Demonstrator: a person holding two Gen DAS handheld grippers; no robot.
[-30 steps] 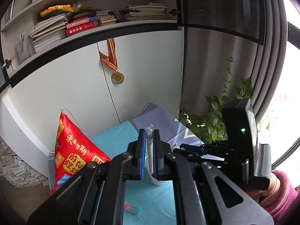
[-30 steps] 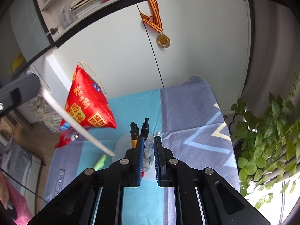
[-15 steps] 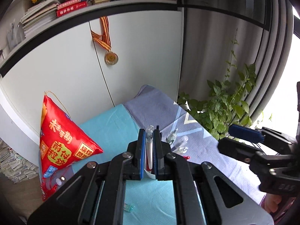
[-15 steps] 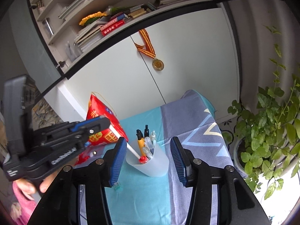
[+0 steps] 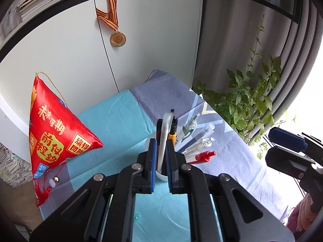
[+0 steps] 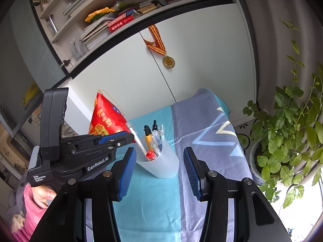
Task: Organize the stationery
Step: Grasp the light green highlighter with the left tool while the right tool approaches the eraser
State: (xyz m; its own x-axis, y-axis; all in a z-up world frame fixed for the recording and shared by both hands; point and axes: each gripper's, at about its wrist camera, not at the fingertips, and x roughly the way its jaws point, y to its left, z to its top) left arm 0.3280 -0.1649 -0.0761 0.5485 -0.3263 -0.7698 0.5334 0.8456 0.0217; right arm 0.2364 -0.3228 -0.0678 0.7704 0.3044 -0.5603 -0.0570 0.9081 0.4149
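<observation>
A translucent white cup (image 6: pixel 161 167) stands on the blue cloth with several pens in it, among them a yellow-and-black pen (image 6: pixel 148 137) and a red-capped pen (image 6: pixel 149 154). My left gripper (image 5: pixel 161 143) pinches a white pen (image 5: pixel 166 123) just above the cup (image 5: pixel 160 177), and its jaws are opening. That pen (image 6: pixel 139 141) slants down into the cup from the left gripper (image 6: pixel 131 137). My right gripper (image 6: pixel 159 153) is open just short of the cup, with nothing between its pads. It also shows at the right edge of the left wrist view (image 5: pixel 269 144).
A red pyramid-shaped cushion (image 5: pixel 52 133) sits at the table's left. White cabinet doors with a hanging medal (image 5: pixel 118 38) stand behind. A leafy potted plant (image 6: pixel 282 141) is off the right edge. A small teal scrap (image 5: pixel 137 215) lies on the cloth. A pink-sleeved hand (image 6: pixel 34 201) holds the left gripper.
My left gripper has come down with the white pen, whose lower end is now in the cup. My right gripper has opened and drawn back from the cup.
</observation>
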